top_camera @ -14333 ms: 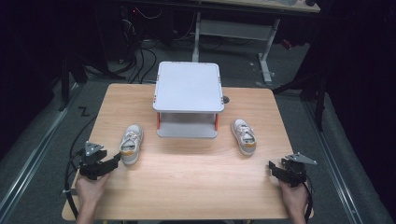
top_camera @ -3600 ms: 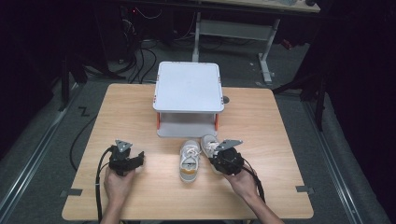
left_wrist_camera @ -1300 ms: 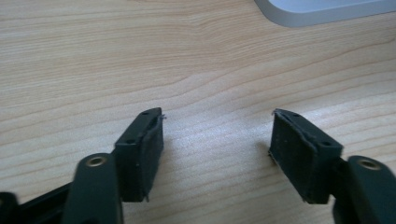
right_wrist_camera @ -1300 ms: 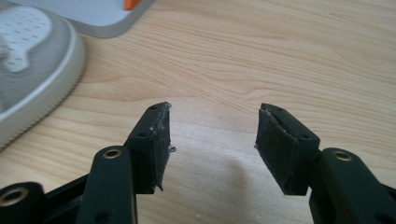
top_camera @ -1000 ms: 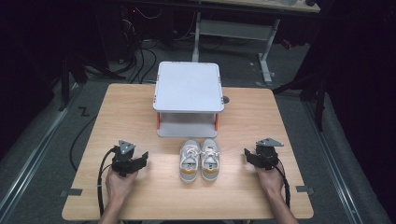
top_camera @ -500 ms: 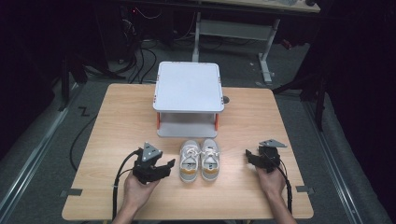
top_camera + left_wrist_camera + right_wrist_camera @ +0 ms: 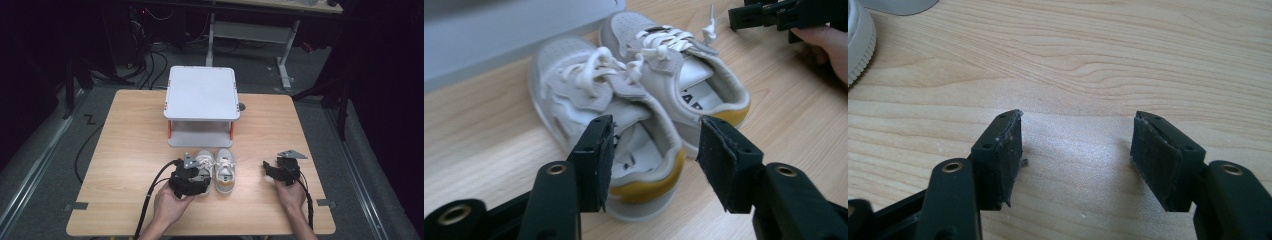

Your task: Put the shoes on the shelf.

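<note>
Left gripper (image 7: 651, 150) jaws apart, just been closing, straddling heel of near shoe (image 7: 624, 125), not yet pressing. Shoe light, soft collar; pinch heel wall. Right gripper (image 7: 1075, 150) open, nothing between.

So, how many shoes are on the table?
2, side by side in front of the white stand: the left shoe at the left tongs, the right shoe just beside it.

two shoes (image 7: 215, 170) are set side by side on the table (image 7: 125, 145), just near of the stand (image 7: 202, 105); the left gripper (image 7: 192, 182) is placed at the left shoe's near end, the right gripper (image 7: 272, 172) well right.
</note>
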Motion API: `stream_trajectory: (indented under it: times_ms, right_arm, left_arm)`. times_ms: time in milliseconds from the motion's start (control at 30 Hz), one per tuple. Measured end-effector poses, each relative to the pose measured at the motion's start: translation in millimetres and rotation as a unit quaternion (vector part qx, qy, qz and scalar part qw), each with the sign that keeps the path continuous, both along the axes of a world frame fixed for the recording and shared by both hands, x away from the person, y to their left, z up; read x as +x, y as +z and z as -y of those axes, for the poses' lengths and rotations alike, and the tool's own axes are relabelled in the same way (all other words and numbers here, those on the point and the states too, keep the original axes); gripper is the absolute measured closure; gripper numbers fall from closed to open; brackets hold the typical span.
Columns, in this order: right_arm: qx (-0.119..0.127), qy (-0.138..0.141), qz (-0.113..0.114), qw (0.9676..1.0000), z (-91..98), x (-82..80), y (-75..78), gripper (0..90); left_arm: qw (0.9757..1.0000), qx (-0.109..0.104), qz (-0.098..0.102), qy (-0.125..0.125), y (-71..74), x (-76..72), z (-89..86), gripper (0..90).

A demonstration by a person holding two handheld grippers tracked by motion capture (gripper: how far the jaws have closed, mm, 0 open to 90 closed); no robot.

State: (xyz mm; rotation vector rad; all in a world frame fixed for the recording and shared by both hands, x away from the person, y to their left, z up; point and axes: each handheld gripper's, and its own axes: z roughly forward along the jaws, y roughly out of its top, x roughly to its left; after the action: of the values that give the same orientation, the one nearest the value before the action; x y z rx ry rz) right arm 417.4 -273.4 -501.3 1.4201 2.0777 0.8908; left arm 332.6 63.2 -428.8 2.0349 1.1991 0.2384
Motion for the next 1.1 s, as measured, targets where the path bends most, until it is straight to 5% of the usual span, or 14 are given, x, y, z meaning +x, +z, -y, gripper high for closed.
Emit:
stream_trajectory:
  times_ms: [167, 333, 733, 967, 1100]
  right_arm:
    - [0.001, -0.002, 0.001, 1.0, 1.2, -0.9, 0.1, 39.5]
    - [0.0, -0.003, 0.002, 1.0, 1.2, -1.2, 0.1, 39.5]
    - [0.0, -0.004, 0.001, 1.0, 1.0, -1.6, 0.1, 39.6]
    - [0.0, -0.005, 0.002, 1.0, 0.9, -1.7, 0.0, 39.6]
    - [0.0, -0.005, 0.002, 1.0, 0.9, -1.7, 0.0, 39.6]
  left_arm:
    - [0.9983, -0.017, -0.05, 0.024, -5.6, 11.8, 8.5, 51.5]
    - [0.9957, -0.031, -0.079, 0.037, -8.9, 18.1, 13.1, 49.9]
    - [0.9935, -0.027, -0.098, 0.052, -9.8, 28.3, 26.3, 51.9]
    - [0.9943, -0.01, -0.093, 0.051, -7.1, 30.9, 30.7, 52.9]
    - [0.9914, -0.044, -0.111, 0.054, -7.8, 34.9, 26.5, 49.4]
